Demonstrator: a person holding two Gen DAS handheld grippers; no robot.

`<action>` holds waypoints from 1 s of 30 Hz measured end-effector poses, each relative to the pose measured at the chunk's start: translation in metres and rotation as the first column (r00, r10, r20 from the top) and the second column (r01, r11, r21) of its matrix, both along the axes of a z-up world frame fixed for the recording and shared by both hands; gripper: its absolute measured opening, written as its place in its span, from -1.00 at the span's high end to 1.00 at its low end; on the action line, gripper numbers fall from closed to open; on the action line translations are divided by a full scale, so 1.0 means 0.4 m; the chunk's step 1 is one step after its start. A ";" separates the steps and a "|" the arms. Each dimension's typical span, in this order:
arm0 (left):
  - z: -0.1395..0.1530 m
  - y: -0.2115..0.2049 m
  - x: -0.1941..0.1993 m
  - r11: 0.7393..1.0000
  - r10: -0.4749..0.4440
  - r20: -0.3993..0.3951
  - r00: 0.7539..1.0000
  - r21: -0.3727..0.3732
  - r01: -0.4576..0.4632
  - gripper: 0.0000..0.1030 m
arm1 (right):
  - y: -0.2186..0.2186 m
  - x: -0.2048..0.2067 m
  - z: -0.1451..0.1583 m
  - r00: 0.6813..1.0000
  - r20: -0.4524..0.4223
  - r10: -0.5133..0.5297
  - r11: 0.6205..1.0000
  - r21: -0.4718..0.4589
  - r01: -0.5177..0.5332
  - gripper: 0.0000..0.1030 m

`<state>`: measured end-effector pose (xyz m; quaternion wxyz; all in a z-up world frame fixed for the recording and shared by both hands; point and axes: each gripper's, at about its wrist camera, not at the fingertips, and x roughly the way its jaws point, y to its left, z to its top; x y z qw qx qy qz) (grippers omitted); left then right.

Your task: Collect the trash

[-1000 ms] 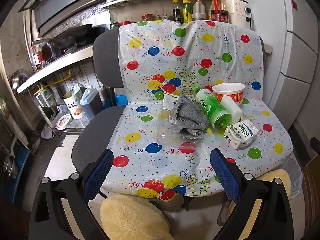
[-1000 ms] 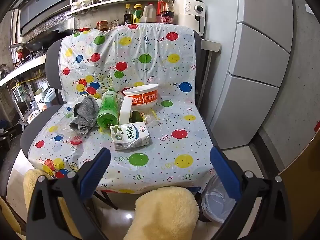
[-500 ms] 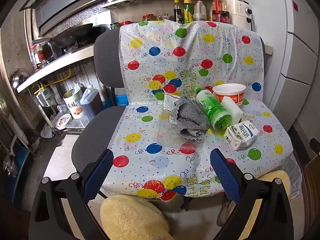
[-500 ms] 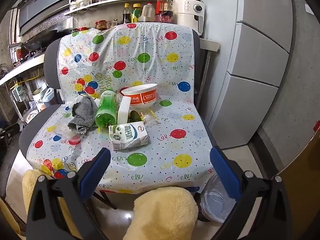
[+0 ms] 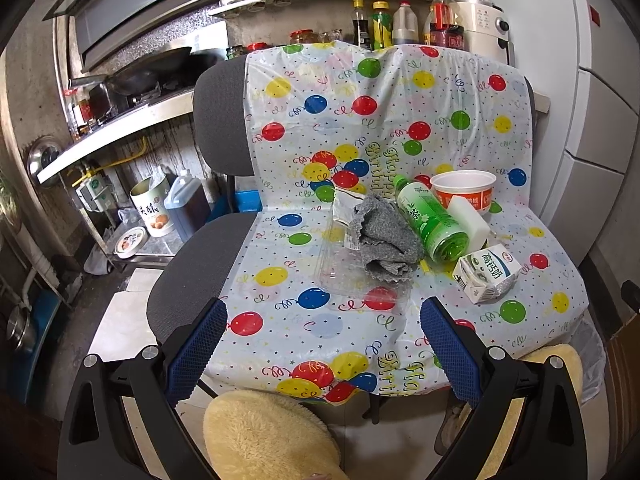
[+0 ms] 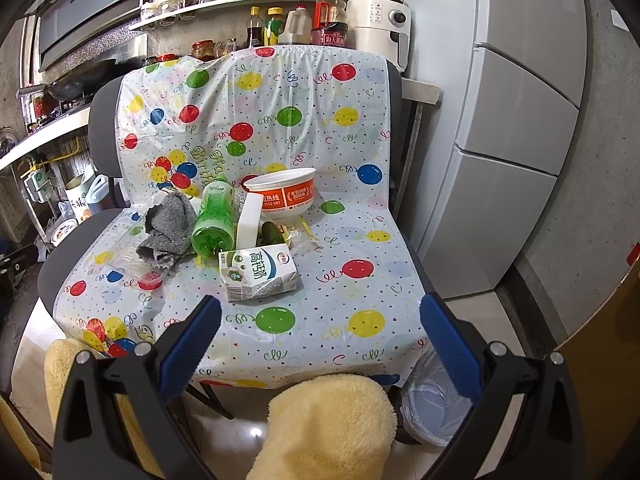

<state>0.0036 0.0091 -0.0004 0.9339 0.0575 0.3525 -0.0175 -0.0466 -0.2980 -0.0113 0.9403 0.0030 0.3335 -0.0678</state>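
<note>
Both hand-held grippers, left [image 5: 322, 340] and right [image 6: 320, 334], gape before the gray cloth [image 5: 384, 240], green bottle [image 5: 434, 218] and milk carton [image 6: 258, 274].

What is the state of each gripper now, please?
Left gripper: open, holding nothing.
Right gripper: open, holding nothing.

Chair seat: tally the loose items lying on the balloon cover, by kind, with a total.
Green tea bottle: 1
Milk carton: 1
Instant noodle bowl: 1
Grey cloth: 1
Clear plastic container: 1
White block: 1
Total: 6; small scraps behind the carton are unclear.
</note>
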 end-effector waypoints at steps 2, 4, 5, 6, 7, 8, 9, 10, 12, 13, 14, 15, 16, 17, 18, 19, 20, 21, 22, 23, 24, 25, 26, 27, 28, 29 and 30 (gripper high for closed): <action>0.001 0.001 -0.002 1.000 0.000 0.001 1.000 -0.002 0.000 -0.87 | 0.003 -0.001 0.001 1.000 0.000 -0.002 1.000 -0.002 0.002 -0.89; 0.001 0.001 -0.003 1.000 0.000 0.001 1.000 -0.002 0.000 -0.87 | 0.002 -0.001 0.002 1.000 0.000 -0.001 1.000 0.000 0.001 -0.89; 0.001 0.003 -0.002 1.000 0.000 0.000 1.000 -0.003 0.000 -0.87 | 0.002 -0.001 0.003 1.000 0.000 -0.002 1.000 0.000 0.002 -0.89; 0.001 0.004 -0.002 1.000 0.000 0.000 1.000 -0.003 0.000 -0.87 | 0.002 -0.001 0.004 1.000 0.000 -0.003 1.000 -0.001 0.003 -0.89; 0.001 0.006 -0.001 1.000 -0.001 0.000 1.000 -0.003 0.001 -0.87 | 0.001 0.000 0.002 1.000 -0.001 -0.002 1.000 -0.001 0.002 -0.89; 0.001 -0.001 -0.003 1.000 0.000 0.002 1.000 -0.002 0.000 -0.87 | 0.001 0.000 0.002 1.000 -0.001 -0.002 1.000 -0.001 0.002 -0.89; 0.001 0.001 -0.003 1.000 0.000 0.002 1.000 -0.002 0.000 -0.87 | 0.000 0.000 0.002 1.000 -0.001 -0.002 1.000 0.000 0.002 -0.89; 0.001 0.002 -0.003 1.000 -0.001 0.003 1.000 -0.002 0.001 -0.87 | 0.000 0.000 0.002 1.000 -0.001 -0.002 1.000 -0.001 0.002 -0.89; 0.001 -0.001 -0.003 1.000 0.001 0.002 1.000 -0.003 -0.001 -0.87 | 0.000 0.000 0.003 1.000 0.000 -0.002 1.000 0.000 0.002 -0.89; 0.001 0.001 -0.003 1.000 0.001 0.003 1.000 -0.003 -0.001 -0.87 | -0.001 0.000 0.002 1.000 0.000 -0.001 1.000 0.000 0.001 -0.89; 0.001 0.002 -0.002 1.000 0.001 0.003 1.000 -0.002 -0.001 -0.87 | -0.001 0.000 0.002 1.000 -0.001 -0.001 1.000 0.000 0.001 -0.89; 0.002 -0.001 -0.003 1.000 0.001 0.001 1.000 -0.003 -0.001 -0.87 | -0.001 0.000 0.002 1.000 -0.002 -0.001 1.000 -0.001 0.001 -0.89; 0.001 0.001 -0.003 1.000 0.001 0.000 1.000 -0.003 -0.001 -0.87 | -0.001 -0.001 0.002 1.000 -0.001 -0.002 1.000 -0.001 0.002 -0.89; 0.001 0.003 -0.002 1.000 0.001 0.000 1.000 -0.002 -0.001 -0.87 | -0.001 -0.001 0.001 1.000 -0.001 -0.002 1.000 0.000 0.002 -0.89; 0.001 0.004 -0.001 1.000 0.001 -0.001 1.000 -0.002 -0.001 -0.87 | -0.001 -0.001 0.001 1.000 -0.001 -0.002 1.000 0.000 0.002 -0.89; 0.005 0.000 -0.002 1.000 0.003 0.001 1.000 -0.003 -0.003 -0.87 | -0.001 -0.002 0.002 1.000 -0.001 -0.002 1.000 0.000 0.002 -0.89; 0.006 0.002 -0.001 1.000 0.003 0.001 1.000 -0.003 -0.003 -0.87 | -0.001 -0.001 0.002 1.000 -0.001 -0.002 1.000 0.000 0.002 -0.89; 0.007 0.004 -0.001 1.000 0.003 0.001 1.000 -0.003 -0.003 -0.87 | -0.001 -0.001 0.000 1.000 0.000 -0.002 1.000 0.000 0.002 -0.89; 0.005 0.000 -0.002 1.000 0.003 0.002 1.000 -0.003 -0.003 -0.87 | -0.001 -0.001 0.001 1.000 0.000 -0.002 1.000 0.000 0.002 -0.89; 0.005 0.002 -0.002 1.000 0.003 0.002 1.000 -0.003 -0.003 -0.87 | -0.001 -0.001 0.001 1.000 0.000 -0.002 1.000 0.000 0.002 -0.89; 0.006 0.004 -0.001 1.000 0.003 0.003 1.000 -0.003 -0.003 -0.87 | -0.001 -0.002 0.001 1.000 0.000 -0.002 1.000 0.000 0.002 -0.89; 0.007 0.006 -0.001 1.000 0.002 0.004 1.000 -0.003 -0.002 -0.87 | -0.001 -0.001 0.001 1.000 0.000 -0.002 1.000 0.000 0.002 -0.89; 0.006 0.001 -0.001 1.000 0.004 0.002 1.000 -0.003 -0.004 -0.87 | -0.003 -0.002 0.001 1.000 0.000 -0.001 1.000 0.001 0.001 -0.89; 0.006 0.001 -0.001 1.000 0.004 0.002 1.000 -0.002 -0.004 -0.87 | -0.003 -0.002 0.001 1.000 0.000 -0.001 1.000 0.001 0.001 -0.89; 0.006 0.002 -0.001 1.000 0.004 0.002 1.000 -0.003 -0.004 -0.87 | -0.003 -0.002 0.001 1.000 0.000 -0.001 1.000 0.001 0.001 -0.89; 0.006 0.001 -0.001 1.000 0.003 0.002 1.000 -0.003 -0.003 -0.87 | -0.002 -0.002 0.001 1.000 0.000 -0.001 1.000 0.001 0.001 -0.89; 0.006 0.001 -0.002 1.000 0.003 0.002 1.000 -0.002 -0.003 -0.87 | -0.002 -0.002 0.001 1.000 0.000 -0.001 1.000 0.001 0.001 -0.89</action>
